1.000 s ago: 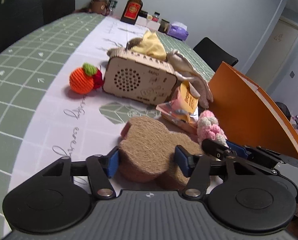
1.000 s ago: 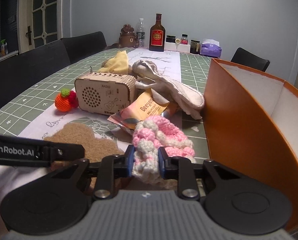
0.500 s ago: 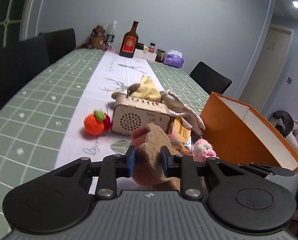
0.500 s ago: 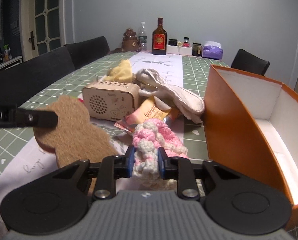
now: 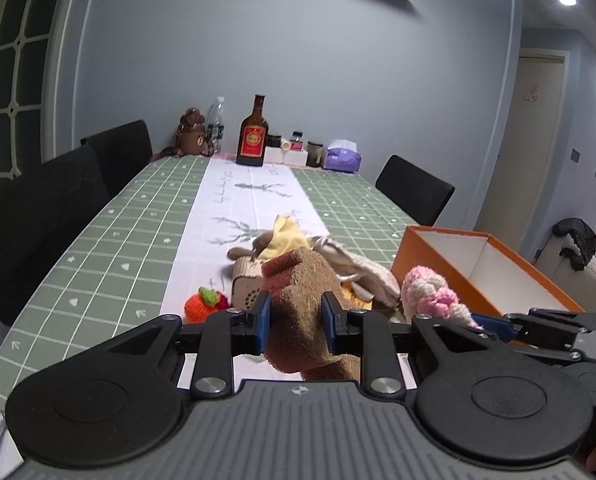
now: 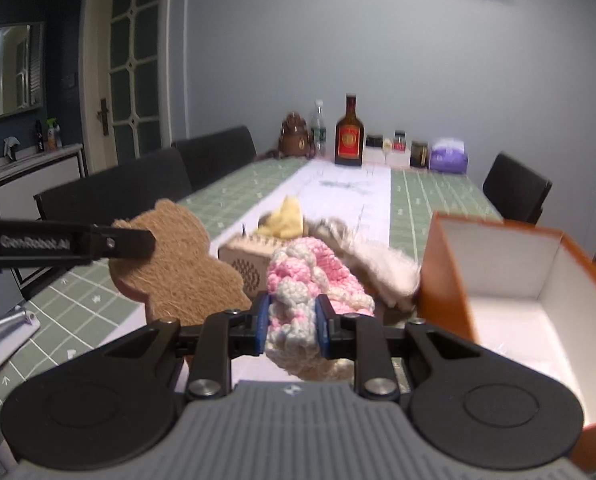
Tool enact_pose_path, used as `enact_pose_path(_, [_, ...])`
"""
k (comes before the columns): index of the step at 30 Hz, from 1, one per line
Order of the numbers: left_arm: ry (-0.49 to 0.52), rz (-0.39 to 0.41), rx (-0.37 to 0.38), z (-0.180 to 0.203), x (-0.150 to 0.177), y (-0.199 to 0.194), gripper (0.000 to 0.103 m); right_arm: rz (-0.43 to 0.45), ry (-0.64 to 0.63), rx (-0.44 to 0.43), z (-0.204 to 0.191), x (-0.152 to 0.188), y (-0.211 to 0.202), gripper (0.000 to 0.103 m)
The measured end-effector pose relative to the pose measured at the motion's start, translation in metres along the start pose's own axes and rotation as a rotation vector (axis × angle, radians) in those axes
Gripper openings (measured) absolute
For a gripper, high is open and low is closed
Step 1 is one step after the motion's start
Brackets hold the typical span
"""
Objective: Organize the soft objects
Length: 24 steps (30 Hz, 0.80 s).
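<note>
My left gripper [image 5: 295, 322] is shut on a brown bear-shaped fibre pad [image 5: 302, 300] and holds it above the table; the pad also shows in the right wrist view [image 6: 177, 264]. My right gripper [image 6: 291, 326] is shut on a pink and white crocheted piece [image 6: 310, 280], lifted off the table, seen also in the left wrist view [image 5: 430, 294]. The open orange box [image 6: 446, 276] with white inside stands just right of both. An orange crocheted fruit [image 5: 203, 305], a yellow cloth [image 5: 285, 236] and a beige glove [image 5: 362, 266] lie on the table.
A wooden radio box [image 5: 246, 286] stands behind the pad, with a snack packet by it. Bottles [image 5: 253, 138], jars, a tissue pack [image 5: 342, 156] and a brown bear figure [image 5: 193, 134] line the far table end. Black chairs [image 5: 37, 216] stand along both sides.
Both grippers have risen from the table with their loads. The left gripper closed on the brown pad and lifted it; the pink piece came up beside the box.
</note>
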<state>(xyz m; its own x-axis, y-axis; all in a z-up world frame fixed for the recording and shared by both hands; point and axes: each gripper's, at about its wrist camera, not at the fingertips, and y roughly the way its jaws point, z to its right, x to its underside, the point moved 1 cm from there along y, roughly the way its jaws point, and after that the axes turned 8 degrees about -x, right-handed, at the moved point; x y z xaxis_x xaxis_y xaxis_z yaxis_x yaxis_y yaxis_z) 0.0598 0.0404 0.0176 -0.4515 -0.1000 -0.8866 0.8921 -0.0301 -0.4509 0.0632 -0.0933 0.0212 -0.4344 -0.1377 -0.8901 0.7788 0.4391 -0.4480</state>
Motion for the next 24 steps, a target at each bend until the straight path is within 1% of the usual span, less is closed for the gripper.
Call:
enact_pose_path(3, [0.017, 0.036, 0.027, 0.013, -0.010, -0.007, 0.030, 0.030, -0.018, -0.002, 0.008, -0.014, -0.018, 0.023])
enact_pose_path(6, [0.060, 0.088, 0.064, 0.035, -0.022, -0.016, 0.030, 0.051, -0.019, -0.003, 0.026, -0.030, -0.038, 0.023])
enact_pose_path(9, [0.099, 0.122, 0.121, 0.060, -0.035, -0.020, 0.030, 0.047, -0.014, 0.012, 0.050, -0.044, -0.054, 0.023])
enact_pose_path(11, [0.130, 0.131, 0.164, 0.080, -0.044, -0.019, 0.030, 0.026, -0.005, 0.031, 0.068, -0.051, -0.062, 0.023])
enact_pose_path(13, [0.160, 0.119, 0.208, 0.101, -0.050, -0.013, 0.030, -0.004, -0.001, 0.065, 0.087, -0.057, -0.067, 0.023])
enact_pose_path(17, [0.202, 0.062, 0.299, 0.143, -0.057, 0.009, 0.030, -0.066, 0.003, 0.135, 0.126, -0.060, -0.074, 0.023])
enact_pose_path(20, [0.258, 0.022, 0.346, 0.175, -0.055, 0.025, 0.030, -0.121, 0.023, 0.150, 0.154, -0.056, -0.075, 0.023])
enact_pose_path(22, [0.293, -0.021, 0.378, 0.194, -0.050, 0.037, 0.030, -0.166, 0.028, 0.164, 0.169, -0.050, -0.073, 0.023])
enact_pose_path(24, [0.320, -0.062, 0.392, 0.210, -0.045, 0.052, 0.030, -0.216, 0.025, 0.178, 0.183, -0.043, -0.067, 0.023])
